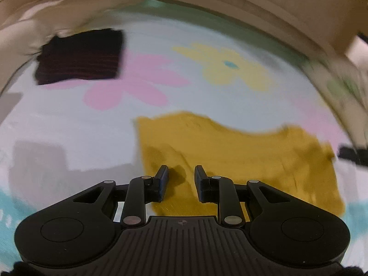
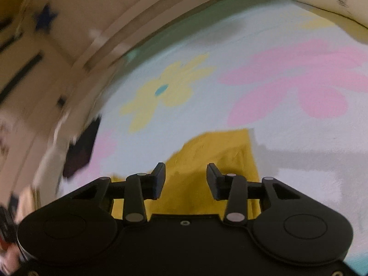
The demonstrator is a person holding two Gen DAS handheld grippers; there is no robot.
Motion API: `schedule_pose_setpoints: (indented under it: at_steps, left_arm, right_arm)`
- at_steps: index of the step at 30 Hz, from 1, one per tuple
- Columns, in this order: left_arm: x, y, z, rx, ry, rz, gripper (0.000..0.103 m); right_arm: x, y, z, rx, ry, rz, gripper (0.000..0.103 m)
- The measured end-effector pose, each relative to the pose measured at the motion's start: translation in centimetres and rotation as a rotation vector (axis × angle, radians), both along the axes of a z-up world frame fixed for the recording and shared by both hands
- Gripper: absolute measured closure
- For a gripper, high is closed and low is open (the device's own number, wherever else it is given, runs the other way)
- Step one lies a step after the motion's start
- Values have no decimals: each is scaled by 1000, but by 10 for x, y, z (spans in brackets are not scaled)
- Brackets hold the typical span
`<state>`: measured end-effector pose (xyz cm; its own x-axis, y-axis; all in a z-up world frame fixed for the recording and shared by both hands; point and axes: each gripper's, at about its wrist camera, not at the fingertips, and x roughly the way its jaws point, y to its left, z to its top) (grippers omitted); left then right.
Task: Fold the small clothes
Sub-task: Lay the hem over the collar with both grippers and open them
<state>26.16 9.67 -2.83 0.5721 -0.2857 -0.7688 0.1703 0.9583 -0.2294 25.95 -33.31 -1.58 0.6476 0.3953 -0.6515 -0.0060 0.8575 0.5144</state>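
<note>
A mustard yellow cloth (image 1: 241,158) lies flat on a pale sheet with flower prints (image 1: 161,34). My left gripper (image 1: 181,170) hovers over its near left part, jaws open a little with only air between them. In the right wrist view the same yellow cloth (image 2: 218,151) shows a corner pointing away. My right gripper (image 2: 185,169) stands open above it, with nothing between its fingers. A dark folded garment (image 1: 80,56) rests at the far left of the sheet, and it appears blurred as a dark folded garment (image 2: 80,147) at the left in the right wrist view.
The sheet carries a printed pink flower (image 1: 128,82) and a yellow flower (image 1: 227,66). A beige raised edge (image 1: 253,7) curves around the far side. The tip of the other gripper (image 1: 352,155) shows at the right edge. Both views are motion-blurred.
</note>
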Motion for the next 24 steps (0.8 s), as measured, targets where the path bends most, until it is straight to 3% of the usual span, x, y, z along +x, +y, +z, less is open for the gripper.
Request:
schedule_pose_setpoints:
  at_steps: [10, 15, 20, 24]
  left_arm:
    - [-28, -46, -27, 34, 51, -189, 79]
    - [-5, -47, -34, 52, 37, -119, 79]
    - [18, -47, -32, 56, 4, -62, 79]
    - [39, -39, -34, 2, 18, 26, 79]
  right_arm:
    - [-23, 38, -17, -248, 34, 227, 53]
    - [-23, 58, -26, -351, -2, 275, 53]
    - [-10, 68, -31, -373, -30, 257, 53]
    - [10, 67, -37, -348, -37, 202, 53]
